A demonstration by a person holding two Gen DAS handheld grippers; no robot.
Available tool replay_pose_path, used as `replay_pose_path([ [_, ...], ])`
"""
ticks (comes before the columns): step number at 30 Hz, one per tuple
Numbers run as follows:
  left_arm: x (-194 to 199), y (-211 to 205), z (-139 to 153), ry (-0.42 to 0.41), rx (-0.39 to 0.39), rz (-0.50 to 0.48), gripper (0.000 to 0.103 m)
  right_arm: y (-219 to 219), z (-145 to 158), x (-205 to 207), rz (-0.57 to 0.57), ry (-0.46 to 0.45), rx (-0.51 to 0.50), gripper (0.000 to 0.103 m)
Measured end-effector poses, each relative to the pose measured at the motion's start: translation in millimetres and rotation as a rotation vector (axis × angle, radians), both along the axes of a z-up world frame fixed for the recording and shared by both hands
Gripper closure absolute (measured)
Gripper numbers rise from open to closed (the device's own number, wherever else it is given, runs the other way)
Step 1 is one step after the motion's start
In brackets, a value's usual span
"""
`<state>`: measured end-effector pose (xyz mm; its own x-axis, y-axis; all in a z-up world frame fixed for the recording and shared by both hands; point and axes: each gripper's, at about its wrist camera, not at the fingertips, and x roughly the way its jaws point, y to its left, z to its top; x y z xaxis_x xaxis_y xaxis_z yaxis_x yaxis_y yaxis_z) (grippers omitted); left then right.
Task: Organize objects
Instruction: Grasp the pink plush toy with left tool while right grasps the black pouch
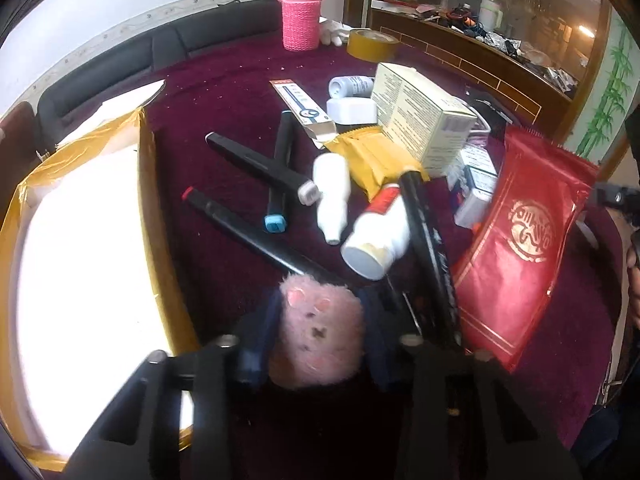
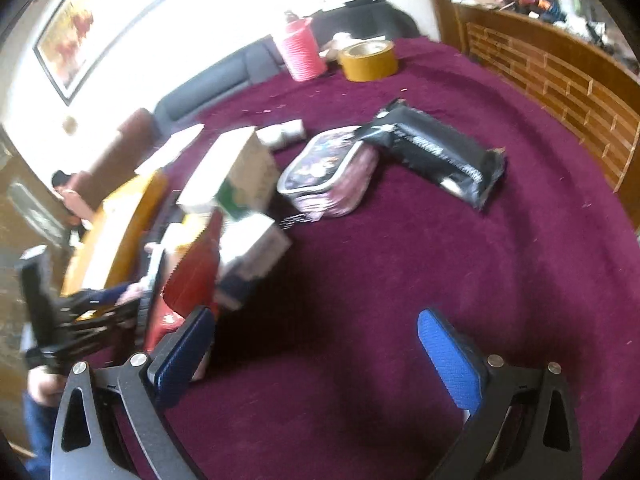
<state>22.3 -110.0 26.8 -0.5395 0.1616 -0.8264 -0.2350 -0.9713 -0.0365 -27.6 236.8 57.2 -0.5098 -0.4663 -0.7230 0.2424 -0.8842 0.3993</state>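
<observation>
Left gripper (image 1: 320,340) clamped on pink plush toy (image 1: 318,336); taped carton (image 1: 146,184) at 9 o'clock, just beside. Right gripper (image 2: 316,344) spread wide, empty, over bare cloth; left nearer carton.

Left tool (image 1: 320,344) clamped on something; right tool (image 2: 316,344) wide apart.

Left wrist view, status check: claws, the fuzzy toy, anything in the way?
Left claw shut on fluffy pink plush toy. Right claw open, empty. Black marker and red foil packet crowd it.
</observation>
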Motion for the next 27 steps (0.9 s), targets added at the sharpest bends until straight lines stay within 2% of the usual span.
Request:
replay_pose_path([
  [3, 9.0, 4.6, -0.6, 0.009, -0.018, -0.008, 0.072, 15.7, 14.1, -6.1, -0.06, 0.036, -0.022, 0.0],
  [5, 11.3, 5.1, -0.6, 0.013, -0.019, -0.011, 0.072, 25.1, 25.8, -16.5, -0.109, 0.075, 0.04, 0.0],
  [7, 10.8, 4.0, -0.5, 0.013, -0.01, -0.009, 0.072, 29.4, 38.1, -39.9, -0.133, 0.148, 0.219, 0.0],
  [11, 9.9, 5.6, -1.8, 0.014, -0.027, -0.016, 0.072, 19.4, 29.9, -90.8, -0.017, 0.2, 0.519, 0.0],
  [12, 9.7, 6.0, -2.1, 0.013, -0.028, -0.016, 0.072, 17.2, 22.4, -107.1, 0.055, 0.189, 0.546, 0.0],
  [14, 9.0, 7.1, -2.5, 0.01, -0.035, -0.018, 0.071, 16.2, 12.3, -125.0, 0.102, 0.181, 0.568, 0.001],
  [19, 6.1, 15.8, -7.5, -0.005, -0.11, -0.032, 0.066, 8.8, -14.9, -157.9, 0.162, 0.127, 0.611, 0.001],
  [21, 5.3, 18.2, -9.6, -0.006, -0.135, -0.036, 0.066, 10.0, -26.9, -164.7, 0.154, 0.118, 0.63, 0.003],
  [22, 5.0, 17.5, -9.6, -0.005, -0.132, -0.034, 0.066, 10.8, -30.0, -165.3, 0.164, 0.114, 0.612, 0.018],
  [24, 4.5, 15.7, -9.3, -0.003, -0.132, -0.026, 0.068, 17.8, -27.8, -164.4, 0.145, 0.073, 0.502, 0.062],
  [27, 3.1, 10.1, -7.2, 0.004, -0.105, 0.004, 0.073, 21.8, -17.9, -148.5, 0.106, 0.086, 0.433, 0.065],
])
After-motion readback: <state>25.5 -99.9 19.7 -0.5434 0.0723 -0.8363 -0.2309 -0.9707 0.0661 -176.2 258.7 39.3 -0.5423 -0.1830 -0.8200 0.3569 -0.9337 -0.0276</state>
